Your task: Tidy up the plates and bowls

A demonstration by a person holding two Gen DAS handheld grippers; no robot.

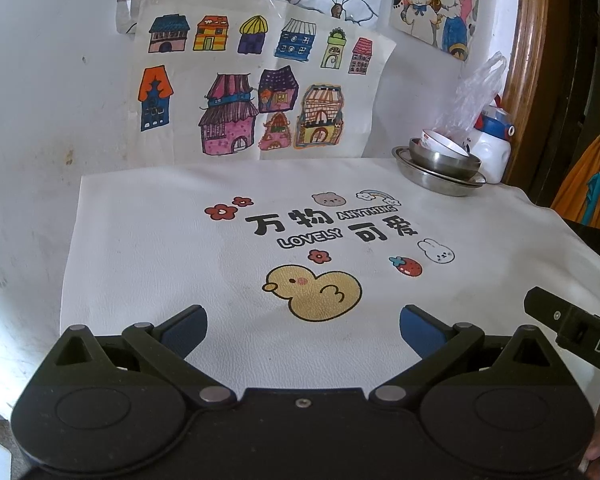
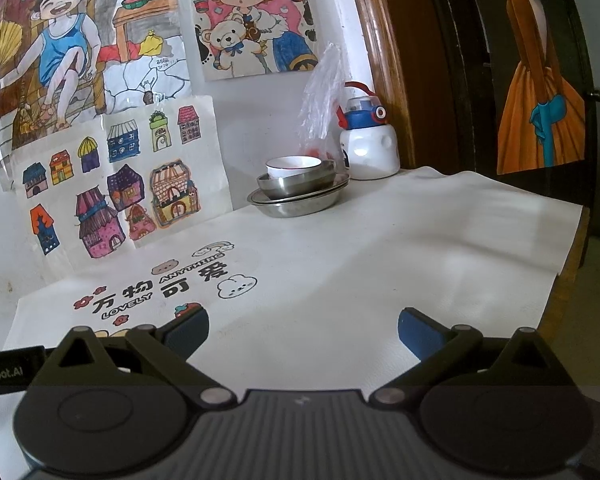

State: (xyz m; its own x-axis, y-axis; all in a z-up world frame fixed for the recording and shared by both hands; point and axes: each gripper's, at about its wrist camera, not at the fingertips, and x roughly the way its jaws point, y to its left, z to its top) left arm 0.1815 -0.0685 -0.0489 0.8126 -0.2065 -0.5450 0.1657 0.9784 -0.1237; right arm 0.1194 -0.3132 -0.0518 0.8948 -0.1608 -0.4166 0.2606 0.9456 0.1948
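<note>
While both the left gripper (image 1: pixel 303 320) and right gripper (image 2: pixel 303 322) are held spread wide and empty, "LOVELY ANYTHING" is read on the white mat (image 1: pixel 148 240); the stacked bowls (image 2: pixel 298 184) are kept at its far corner.

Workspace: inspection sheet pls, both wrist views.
Surface: white mat with duck and cartoon print covers the table; rumpled at the far right edge.
Job's things: one stack at the far corner, white bowl in steel bowl on steel plate.
Clutter: plastic bag and white bottle with blue cap behind the stack.
Grippers: left gripper open, empty, low over the duck print; right gripper open, empty.
Cables: nothing seen.
Surroundings: white wall with house drawings, wooden door frame at right.
</note>
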